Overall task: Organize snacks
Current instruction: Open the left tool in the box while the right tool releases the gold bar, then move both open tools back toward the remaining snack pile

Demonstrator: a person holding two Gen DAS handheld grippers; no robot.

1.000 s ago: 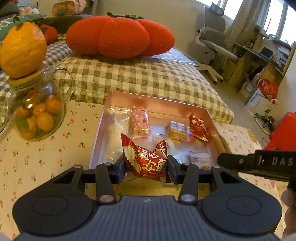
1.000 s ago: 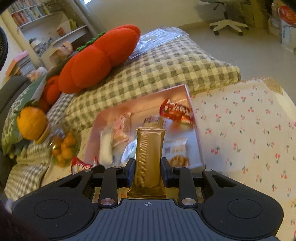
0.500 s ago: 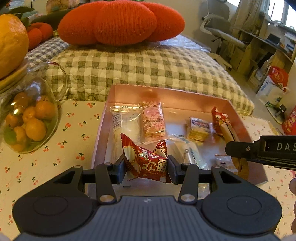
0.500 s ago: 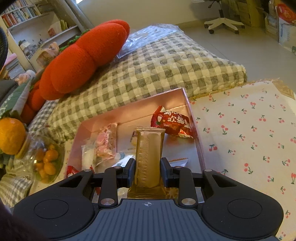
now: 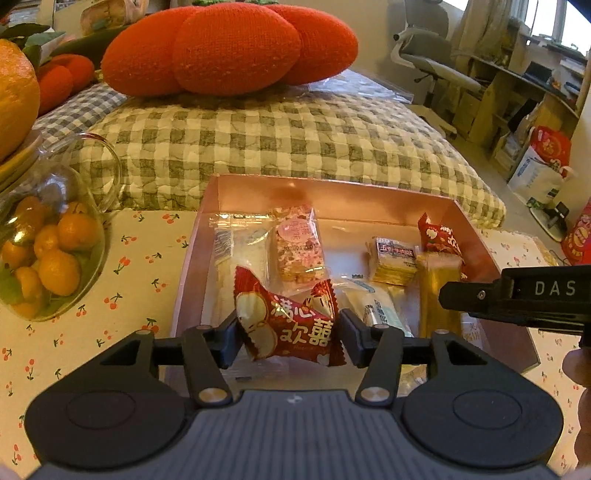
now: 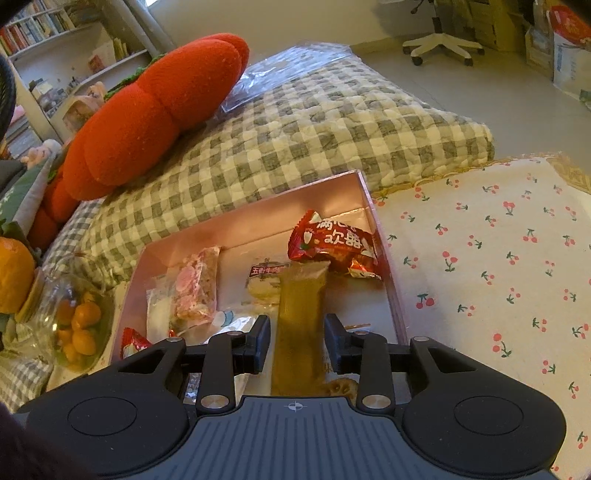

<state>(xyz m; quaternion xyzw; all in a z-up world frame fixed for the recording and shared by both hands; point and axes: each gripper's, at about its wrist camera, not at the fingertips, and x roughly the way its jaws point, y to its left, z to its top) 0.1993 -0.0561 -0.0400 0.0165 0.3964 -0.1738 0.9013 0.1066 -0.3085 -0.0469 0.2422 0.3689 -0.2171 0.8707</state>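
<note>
1. Since the earlier frame, the right tongs (image 6: 297, 341) have been parted; the gold bar (image 6: 300, 317) now lies loose in the pink box (image 6: 258, 218).
2. The red candy packet (image 5: 288, 326) is clamped in the left tongs (image 5: 288, 332) over the box's near edge.
3. Light, crinkly, slippery wrappers are judged best pinched mid-body.

Warm, fairly bright daylight comes from windows (image 5: 546, 22) at the top right of the left view. The pink box (image 5: 332, 195) shows soft sheen on its far wall; the glass jar (image 5: 55, 236) carries small glints. Both views bow strongly toward the edges. The gold bar (image 6: 299, 317) looks slightly blurred.
</note>
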